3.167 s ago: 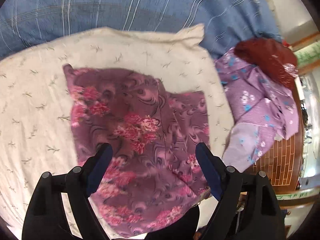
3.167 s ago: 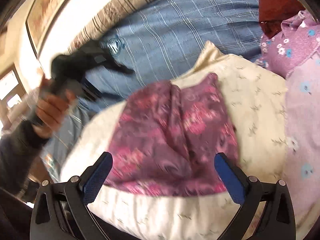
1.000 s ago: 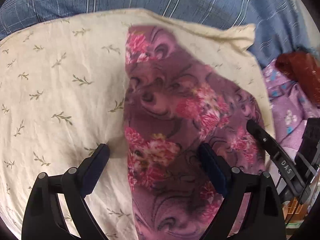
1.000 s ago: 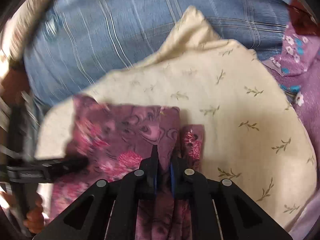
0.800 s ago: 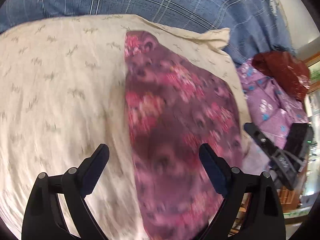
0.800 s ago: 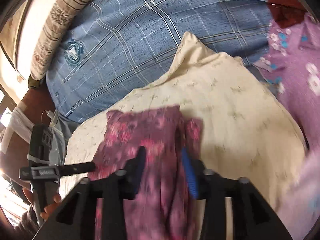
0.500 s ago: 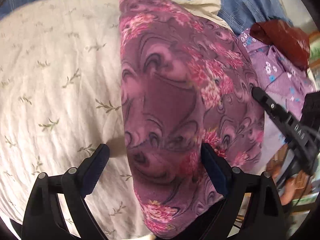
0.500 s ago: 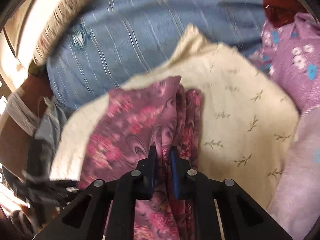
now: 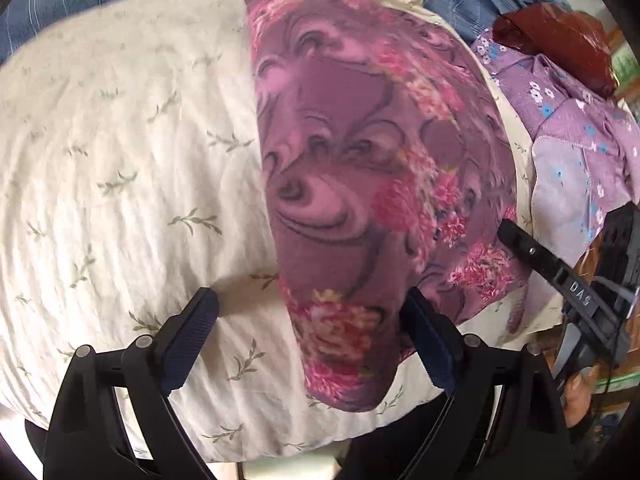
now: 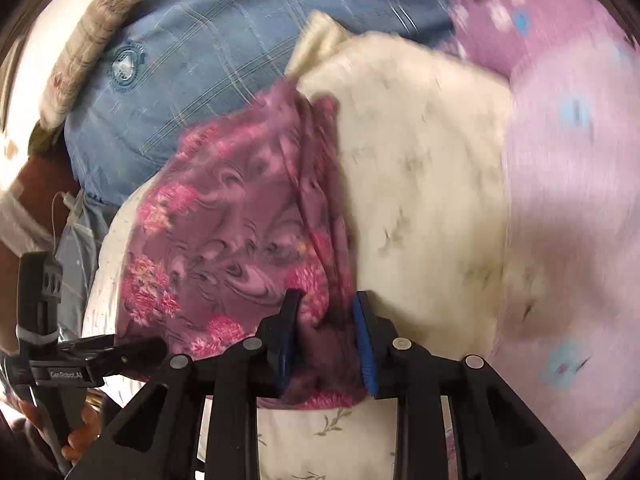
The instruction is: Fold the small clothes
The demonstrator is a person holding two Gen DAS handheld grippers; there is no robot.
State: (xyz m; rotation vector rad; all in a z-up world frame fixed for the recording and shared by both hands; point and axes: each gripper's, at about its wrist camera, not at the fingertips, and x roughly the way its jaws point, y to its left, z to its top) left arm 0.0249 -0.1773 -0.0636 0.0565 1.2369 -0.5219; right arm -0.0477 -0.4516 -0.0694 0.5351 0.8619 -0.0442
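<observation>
1. My right gripper (image 10: 324, 336) sits low in the centre of the right wrist view, its blue-padded fingers (image 10: 286, 340) drawn close on a bunched fold of the purple floral garment (image 10: 224, 232) — cloth fills the narrow gap between the pads.

2. My left gripper (image 9: 312, 336) stands wide apart at the bottom of the left wrist view. The garment's lower tip hangs in the gap between the two pads, and neither pad presses on it.

3. In the left wrist view the garment (image 9: 360, 168) runs as a long folded band from the top centre of the frame down to the lower centre, lying on the cream pillow (image 9: 120, 160) with its small leaf sprigs.

4. In the right wrist view the same garment spreads from the centre toward the lower left, with vertical pleats gathered along its right edge just above my right fingers.

5. The pillow rests on a blue checked bedspread (image 10: 208, 40), which fills the upper left of the right wrist view.

6. A lilac flowered cloth (image 9: 568, 128) lies just beside the pillow at the right of the left wrist view — blurred in the right wrist view, where it takes up the whole right side.

7. A dark red bundle (image 9: 556, 40) sits at the upper right of the left wrist view, touching the lilac cloth.

8. The right wrist view is blurred toward its right edge.
</observation>
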